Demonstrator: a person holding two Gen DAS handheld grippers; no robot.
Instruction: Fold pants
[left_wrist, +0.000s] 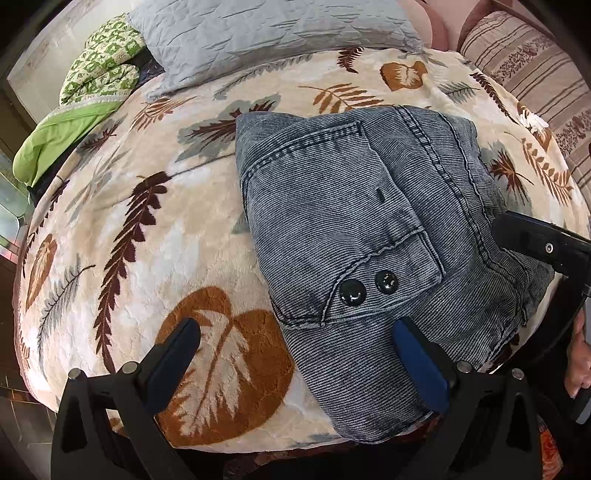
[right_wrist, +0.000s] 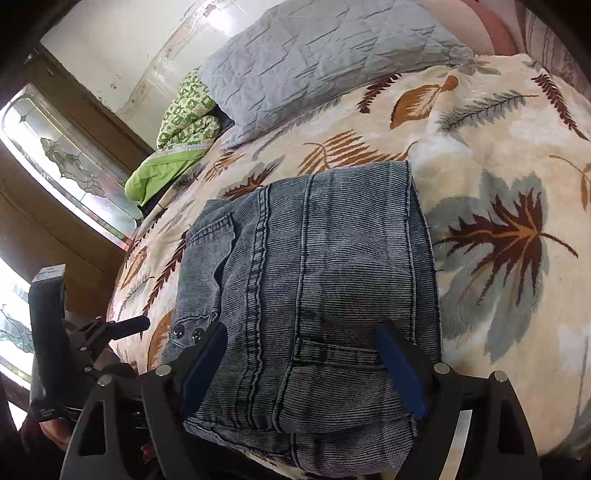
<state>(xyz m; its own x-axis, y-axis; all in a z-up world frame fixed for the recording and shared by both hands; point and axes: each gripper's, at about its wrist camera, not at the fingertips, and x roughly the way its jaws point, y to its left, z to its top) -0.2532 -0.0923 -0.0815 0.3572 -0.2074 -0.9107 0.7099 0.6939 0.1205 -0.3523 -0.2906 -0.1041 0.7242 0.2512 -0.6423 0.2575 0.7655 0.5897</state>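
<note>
Pants (left_wrist: 369, 221) of faded grey-blue corduroy lie folded into a thick, squarish bundle on the bed, near its front edge, on top of a cream fleece blanket (left_wrist: 129, 221) printed with brown, rust and grey leaves. From my left wrist camera I see a flapped pocket on the top layer, closed with two dark snap buttons (left_wrist: 369, 288), and a double-stitched seam running along the bundle. From my right wrist camera the same bundle fills the lower middle of the view, with its seams running away from me and a belt loop close to the lens.

My left tongs (left_wrist: 295, 343) are wide open and grip nothing: one blue pad hangs over a rust-coloured leaf on the blanket, the other over the near edge of the pants. My right tongs (right_wrist: 303, 354) are also spread wide, with the pants beneath and between the pads; I see no cloth pinched by them. The right tongs' black body pokes into the left camera's view at the bundle's right side, and a bit of the person's hand (left_wrist: 580, 354) shows below it.

Farther back on the bed sit a grey quilted pillow (left_wrist: 266, 37), a green patterned quilt (left_wrist: 103, 66) bunched beside it, and a striped brown-and-beige pillow (left_wrist: 535, 74) off to the right. A leaded-glass window (right_wrist: 62, 158) in a dark wooden frame stands beyond the bed's left side.
</note>
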